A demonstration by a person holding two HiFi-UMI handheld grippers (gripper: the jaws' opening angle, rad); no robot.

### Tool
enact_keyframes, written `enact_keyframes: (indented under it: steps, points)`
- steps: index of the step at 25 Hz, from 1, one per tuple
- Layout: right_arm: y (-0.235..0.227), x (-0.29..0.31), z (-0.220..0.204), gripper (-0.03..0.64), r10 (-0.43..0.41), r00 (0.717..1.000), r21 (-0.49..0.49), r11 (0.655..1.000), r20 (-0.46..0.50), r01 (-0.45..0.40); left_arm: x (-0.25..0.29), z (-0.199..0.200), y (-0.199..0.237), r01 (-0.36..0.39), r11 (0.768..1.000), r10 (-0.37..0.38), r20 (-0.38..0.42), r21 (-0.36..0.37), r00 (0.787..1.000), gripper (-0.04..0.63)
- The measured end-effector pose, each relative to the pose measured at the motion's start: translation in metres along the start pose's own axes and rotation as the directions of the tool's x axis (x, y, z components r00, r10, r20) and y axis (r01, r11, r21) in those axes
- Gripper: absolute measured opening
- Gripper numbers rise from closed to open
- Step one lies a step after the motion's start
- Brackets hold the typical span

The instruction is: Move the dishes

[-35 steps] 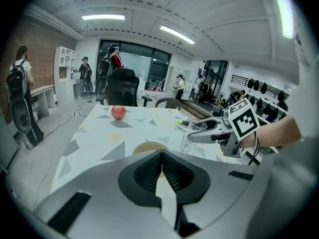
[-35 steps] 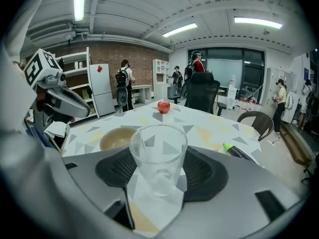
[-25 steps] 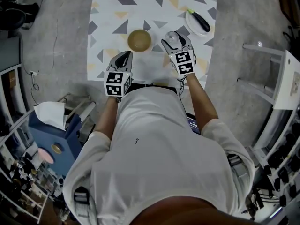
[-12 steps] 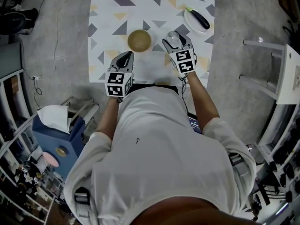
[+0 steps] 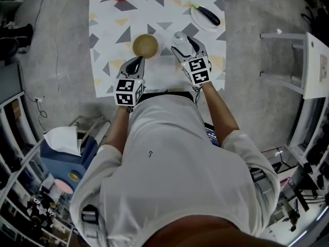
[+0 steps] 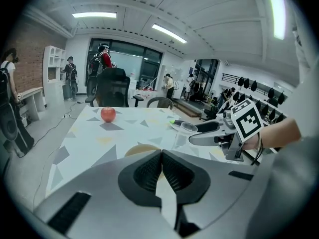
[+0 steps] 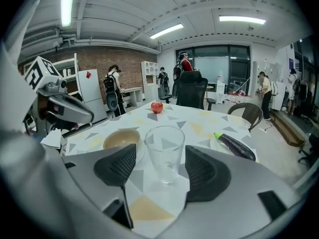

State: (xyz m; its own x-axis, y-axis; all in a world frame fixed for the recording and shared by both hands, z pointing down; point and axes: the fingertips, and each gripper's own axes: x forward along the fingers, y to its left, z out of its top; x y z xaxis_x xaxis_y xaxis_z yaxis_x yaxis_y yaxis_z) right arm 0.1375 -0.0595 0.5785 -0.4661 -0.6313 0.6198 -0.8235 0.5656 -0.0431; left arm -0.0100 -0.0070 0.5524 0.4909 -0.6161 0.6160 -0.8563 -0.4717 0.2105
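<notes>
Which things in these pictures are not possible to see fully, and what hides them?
Bowl, left gripper view: mostly hidden behind the shut left tool.
Table, head view: far end cut off by the top edge; near edge partly hidden by the person's body.
People, left gripper view: too small to tell what they do.
</notes>
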Motion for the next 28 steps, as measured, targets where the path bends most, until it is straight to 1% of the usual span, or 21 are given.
enact_keyframes:
  steps: [3, 6, 8, 11, 13, 16, 22, 24, 25, 26, 28]
  points:
    - [0.002, -0.013, -0.006, 0.291, -0.02, 1.0, 0.023, 1.0, 0.001, 0.02, 0.007, 0.003, -0.004, 0.035, 0.999, -0.035, 0.001, 0.017, 0.999, 0.02]
    - [0.002, -0.029, -0.005, 0.26, -0.041, 0.999, 0.054, 0.998, 0.015, 0.041, 0.015, 0.009, -0.008, 0.065, 0.997, -0.065, 0.005, 0.036, 0.998, 0.02]
    - [0.0, -0.038, -0.005, 0.219, -0.056, 0.998, 0.079, 0.995, 0.02, 0.055, 0.019, 0.012, -0.009, 0.078, 0.996, -0.078, 0.007, 0.046, 0.997, 0.02]
    - [-0.001, -0.049, -0.005, 0.133, -0.072, 0.997, 0.112, 0.991, 0.013, 0.07, 0.023, 0.017, -0.011, 0.092, 0.994, -0.093, 0.011, 0.054, 0.996, 0.02]
    - [0.004, -0.051, -0.005, 0.123, -0.057, 0.998, 0.134, 0.989, 0.004, 0.056, 0.023, 0.017, -0.011, 0.096, 0.994, -0.097, 0.011, 0.055, 0.995, 0.02]
    - [0.019, -0.045, -0.004, 0.104, -0.001, 1.0, 0.172, 0.985, -0.013, 0.003, 0.021, 0.013, -0.006, 0.09, 0.995, -0.091, 0.007, 0.047, 0.996, 0.02]
    - [0.05, -0.019, -0.007, 0.1, 0.093, 0.994, 0.216, 0.973, -0.057, -0.079, 0.01, -0.001, 0.014, 0.046, 0.999, -0.046, 0.0, 0.003, 0.999, 0.02]
    - [0.06, -0.009, -0.01, 0.1, 0.129, 0.989, 0.266, 0.958, -0.07, -0.106, 0.005, -0.006, 0.023, 0.023, 1.0, -0.023, -0.001, -0.017, 1.0, 0.02]
    - [0.064, -0.004, -0.013, 0.098, 0.151, 0.986, 0.31, 0.943, -0.075, -0.121, 0.002, -0.009, 0.027, 0.012, 1.0, -0.012, -0.002, -0.028, 1.0, 0.02]
    - [0.069, 0.001, -0.016, 0.098, 0.176, 0.981, 0.367, 0.92, -0.078, -0.136, 0.0, -0.012, 0.032, 0.002, 0.999, -0.002, -0.003, -0.039, 1.0, 0.02]
    - [0.078, 0.011, -0.022, 0.098, 0.227, 0.97, 0.488, 0.858, -0.081, -0.16, -0.005, -0.017, 0.04, -0.018, 0.998, 0.018, -0.006, -0.059, 1.0, 0.02]
